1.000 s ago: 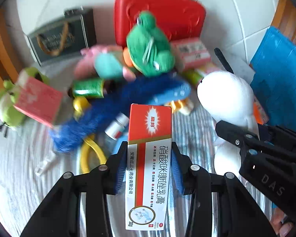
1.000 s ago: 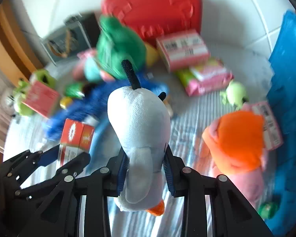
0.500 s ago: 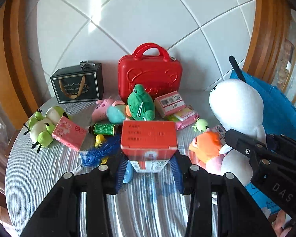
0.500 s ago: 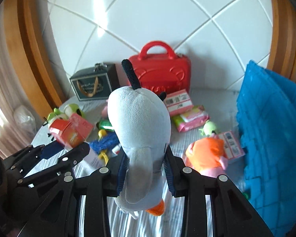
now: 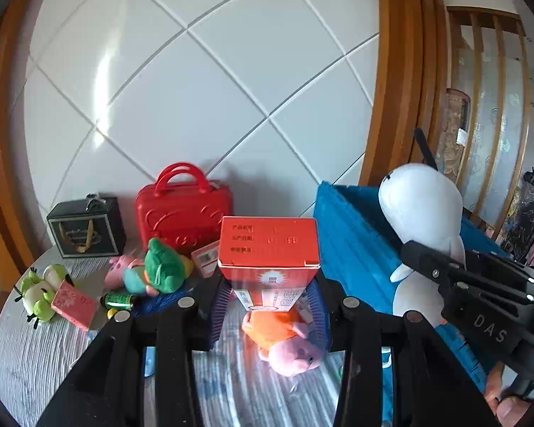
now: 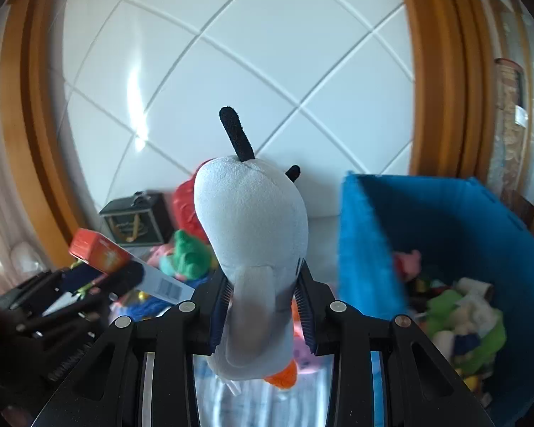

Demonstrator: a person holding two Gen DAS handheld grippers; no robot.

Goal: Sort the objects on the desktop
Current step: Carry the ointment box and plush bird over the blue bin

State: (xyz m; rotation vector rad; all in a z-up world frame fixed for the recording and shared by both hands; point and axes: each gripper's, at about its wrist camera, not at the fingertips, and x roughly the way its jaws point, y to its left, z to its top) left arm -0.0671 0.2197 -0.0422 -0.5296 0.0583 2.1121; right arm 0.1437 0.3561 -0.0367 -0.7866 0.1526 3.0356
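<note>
Now, in the left view, the left gripper (image 5: 270,315) pinches a red box (image 5: 270,256) that stands up, and the blue bin (image 5: 352,245) sits at two o'clock. In the right view, the right gripper (image 6: 263,315) squeezes a white plush (image 6: 252,245), long end pointing away; the bin is at three o'clock, nearer this hand.

"DAS" in white on right claw (image 5: 489,323) body; red box (image 5: 269,249) print unreadable.

Two black hand-held grippers

The left gripper (image 5: 268,306) and the right gripper (image 6: 263,311) have black angular fingers, blue ribbed pads and silver round screws; one carries white "DAS" letters.
</note>
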